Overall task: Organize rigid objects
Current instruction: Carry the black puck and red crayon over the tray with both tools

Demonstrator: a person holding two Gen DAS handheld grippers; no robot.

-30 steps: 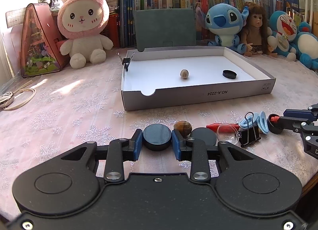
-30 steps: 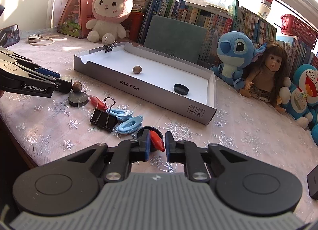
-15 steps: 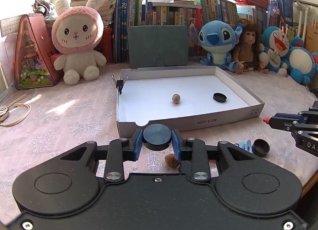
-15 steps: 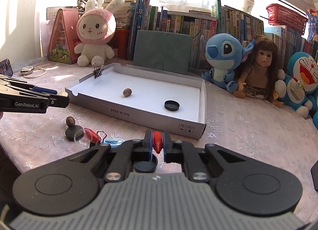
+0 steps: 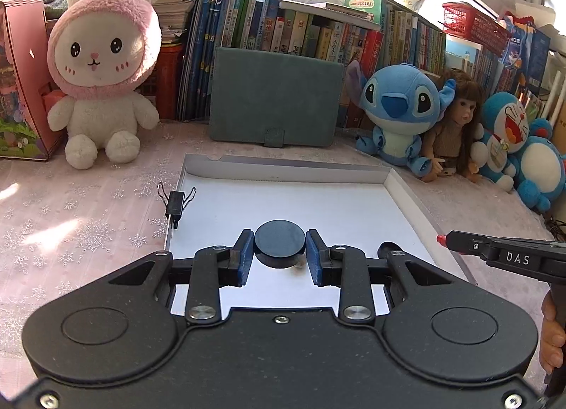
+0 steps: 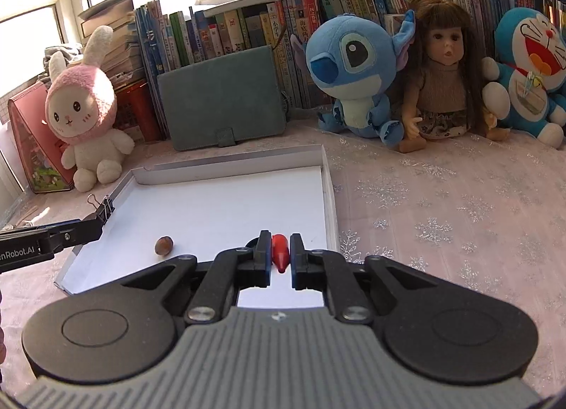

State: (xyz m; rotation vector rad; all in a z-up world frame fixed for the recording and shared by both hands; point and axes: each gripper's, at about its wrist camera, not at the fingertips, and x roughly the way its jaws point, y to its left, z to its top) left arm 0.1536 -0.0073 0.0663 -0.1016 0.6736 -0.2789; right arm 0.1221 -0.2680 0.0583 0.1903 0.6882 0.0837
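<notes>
Left gripper (image 5: 279, 253) pinches a black disc (image 5: 279, 244) above the white box tray (image 5: 406, 193); right gripper (image 6: 281, 257) pinches a red piece (image 6: 280, 256) near the tray's right wall. A nut (image 6: 164, 245) lies on the near floor; a binder clip (image 5: 175, 202) grips the left wall. The far floor is bare.
</notes>
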